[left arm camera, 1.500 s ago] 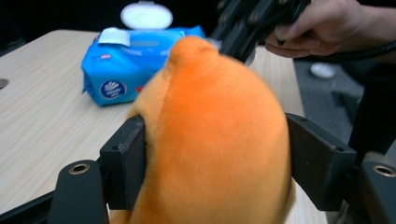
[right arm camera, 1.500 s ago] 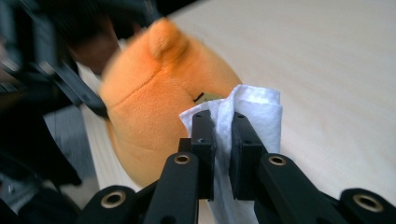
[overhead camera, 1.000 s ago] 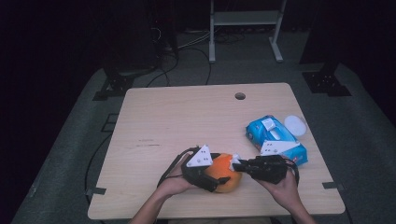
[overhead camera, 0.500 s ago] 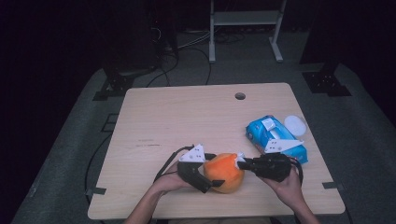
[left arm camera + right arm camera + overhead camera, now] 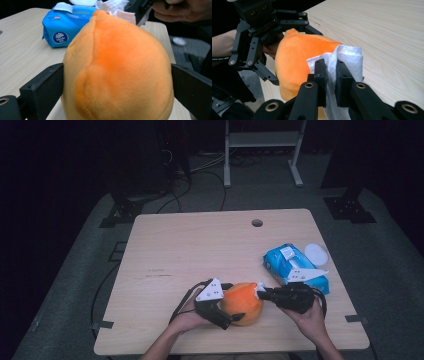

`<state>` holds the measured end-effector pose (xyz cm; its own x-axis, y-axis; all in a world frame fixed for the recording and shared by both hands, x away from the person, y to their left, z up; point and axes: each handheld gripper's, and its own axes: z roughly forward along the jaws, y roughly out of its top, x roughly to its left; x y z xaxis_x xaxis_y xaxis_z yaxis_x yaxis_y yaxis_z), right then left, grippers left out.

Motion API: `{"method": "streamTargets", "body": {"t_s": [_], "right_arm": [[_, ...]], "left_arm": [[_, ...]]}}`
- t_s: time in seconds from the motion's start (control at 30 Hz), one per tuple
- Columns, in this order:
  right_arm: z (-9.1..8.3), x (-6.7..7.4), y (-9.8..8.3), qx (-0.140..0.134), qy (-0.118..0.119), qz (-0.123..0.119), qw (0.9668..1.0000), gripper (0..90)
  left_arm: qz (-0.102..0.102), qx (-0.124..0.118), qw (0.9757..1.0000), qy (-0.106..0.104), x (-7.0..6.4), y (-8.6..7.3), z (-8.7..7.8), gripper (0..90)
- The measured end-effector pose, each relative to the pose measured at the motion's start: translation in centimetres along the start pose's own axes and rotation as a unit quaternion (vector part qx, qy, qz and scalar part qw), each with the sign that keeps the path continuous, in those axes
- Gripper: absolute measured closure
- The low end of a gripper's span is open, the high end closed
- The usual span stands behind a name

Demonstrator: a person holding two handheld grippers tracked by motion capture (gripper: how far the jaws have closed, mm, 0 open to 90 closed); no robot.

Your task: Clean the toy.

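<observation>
Holding orange plush (image 5: 242, 303) at near edge of table (image 5: 200, 250), we flank it with left gripper (image 5: 226, 307): jaws wide, just been opening, one each side of plush, at its flanks; whether pads press, we cannot tell. Our right gripper (image 5: 331, 72), nearly closed, pinches white wipe (image 5: 348, 60) against plush's right side. Blue wipe pack (image 5: 295, 267) lies right, beyond it; white lid (image 5: 316, 253) beside pack.

Blue wipes pack (image 5: 295, 266) lies at the right edge of the wooden counter (image 5: 200, 250), w/ white flap lid. Round white disc (image 5: 315, 253) just beside it (touching or not, can't tell). Small round hole (image 5: 257, 223) near the far edge.
</observation>
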<state>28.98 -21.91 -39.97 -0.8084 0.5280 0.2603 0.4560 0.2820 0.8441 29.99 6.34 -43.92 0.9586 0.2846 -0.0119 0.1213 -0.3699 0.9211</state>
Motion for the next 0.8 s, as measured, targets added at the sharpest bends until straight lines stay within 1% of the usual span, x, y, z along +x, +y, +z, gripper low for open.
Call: {"method": "streamTargets", "body": {"t_s": [0.1,0.2,0.27,0.33,0.4,0.43,0.47,0.5,0.53,0.6,0.67,0.73,0.8], "right_arm": [[-0.1,-0.1,-0.1,-0.002,-0.005,0.003,1.0,80.8],[-0.2,-0.3,-0.2,-0.005,-0.008,0.005,0.9999,80.9],[-0.3,0.0,-0.1,-0.006,-0.01,0.001,0.9999,81.0],[-0.3,0.6,0.2,-0.009,-0.002,-0.008,0.9999,81.2],[-0.1,1.7,0.6,-0.012,0.02,-0.024,0.9994,81.2],[0.1,2.3,0.7,-0.008,0.021,-0.042,0.9989,81.2],[0.4,3.0,0.9,-0.003,0.015,-0.056,0.9983,81.2],[0.5,3.3,0.9,0.001,0.007,-0.068,0.9977,81.2],[0.5,3.4,1.0,0.002,0.003,-0.071,0.9974,81.2],[0.4,2.8,0.8,-0.004,0.004,-0.063,0.998,81.1],[0.1,2.0,0.5,-0.005,-0.014,-0.053,0.9985,81.1],[-0.3,1.3,0.1,-0.009,-0.021,-0.039,0.999,81.1],[-0.4,1.2,-0.1,-0.01,-0.024,-0.033,0.9991,81.1]], "left_arm": [[-0.007,-0.015,0.9998,-0.005,0.2,-0.3,0.0,7.3],[-0.02,-0.029,0.9993,-0.01,0.3,-0.7,0.1,13.1],[-0.027,-0.029,0.9992,-0.002,0.1,-0.7,0.2,14.7],[-0.025,-0.024,0.9994,0.004,-0.1,-0.5,0.4,15.3],[-0.027,-0.025,0.9993,0.007,-0.2,-0.4,0.6,15.3],[-0.028,-0.023,0.9993,0.008,-0.3,-0.4,0.6,15.2],[-0.027,-0.021,0.9994,0.007,-0.3,-0.4,0.6,15.2],[-0.027,-0.02,0.9994,0.006,-0.2,-0.5,0.5,15.1],[-0.028,-0.02,0.9994,0.005,-0.2,-0.5,0.5,15.1],[-0.032,-0.022,0.9992,0.005,-0.1,-0.6,0.5,15.1],[-0.037,-0.025,0.999,0.003,0.0,-0.7,0.6,15.1],[-0.036,-0.027,0.999,0.002,0.0,-0.8,0.7,14.6],[-0.035,-0.026,0.999,0.003,-0.1,-0.8,0.8,13.3]]}}
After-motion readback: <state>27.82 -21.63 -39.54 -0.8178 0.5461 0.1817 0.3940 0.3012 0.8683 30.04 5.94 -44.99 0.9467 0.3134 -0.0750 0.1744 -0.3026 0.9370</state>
